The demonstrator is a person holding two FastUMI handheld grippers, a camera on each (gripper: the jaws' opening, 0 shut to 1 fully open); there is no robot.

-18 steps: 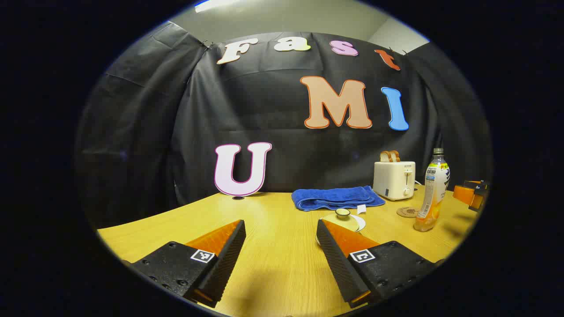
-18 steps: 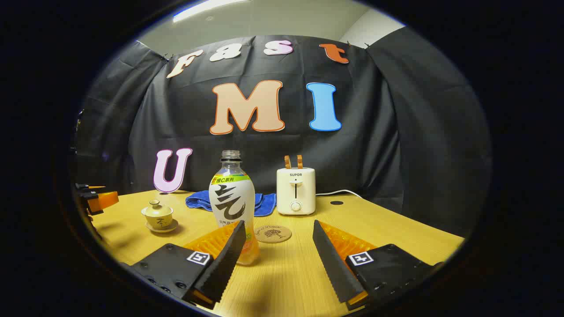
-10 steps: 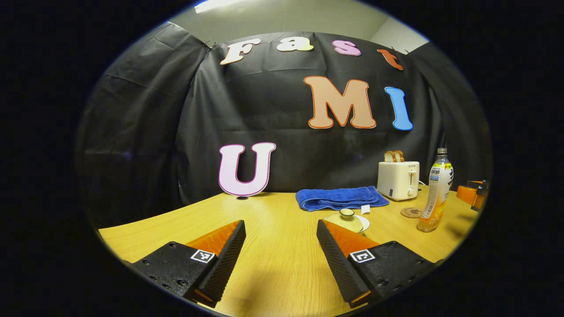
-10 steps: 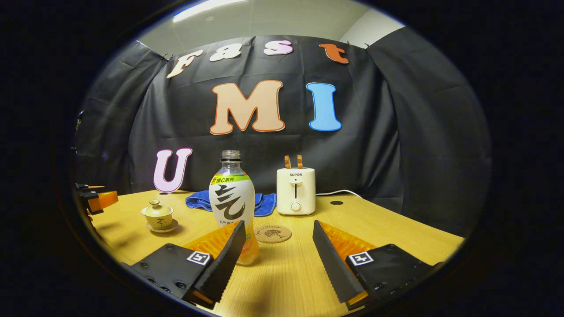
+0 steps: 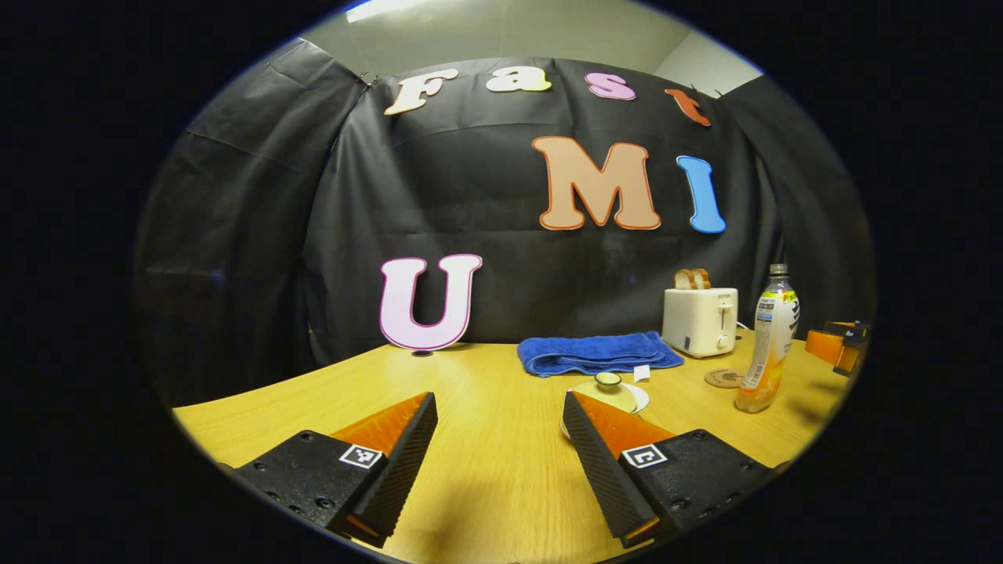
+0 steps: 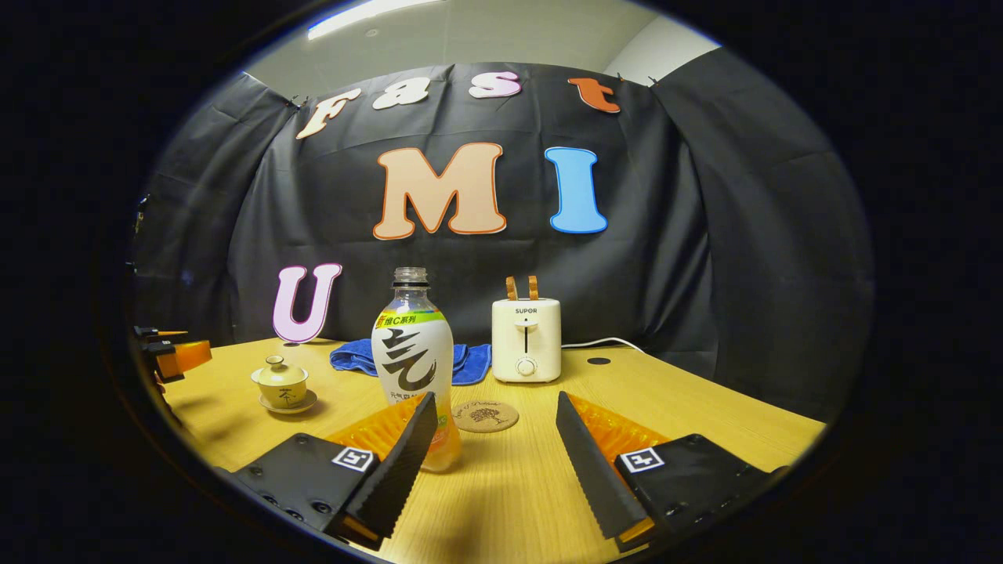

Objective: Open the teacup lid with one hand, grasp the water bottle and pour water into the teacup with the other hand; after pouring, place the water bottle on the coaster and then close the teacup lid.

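Observation:
A small yellow teacup (image 6: 281, 387) with its lid on stands on a saucer at the left of the table; in the left gripper view the teacup lid (image 5: 609, 381) peeks over my right finger. The uncapped water bottle (image 6: 413, 365) stands upright just beyond my right gripper's left finger, also seen as the bottle (image 5: 769, 338) at the right. A round cork coaster (image 6: 486, 415) lies beside it. My left gripper (image 5: 498, 439) is open above the table, short of the teacup. My right gripper (image 6: 495, 445) is open and holds nothing.
A white toaster (image 6: 526, 338) with two slices of bread stands at the back with its cord trailing right. A folded blue towel (image 5: 597, 352) lies behind the teacup. The wooden table (image 5: 486, 407) stretches to the black cloth wall.
The left gripper view swung slightly one way and back, so the scene sits about where it was 0.9 s ago. The right gripper has stayed still.

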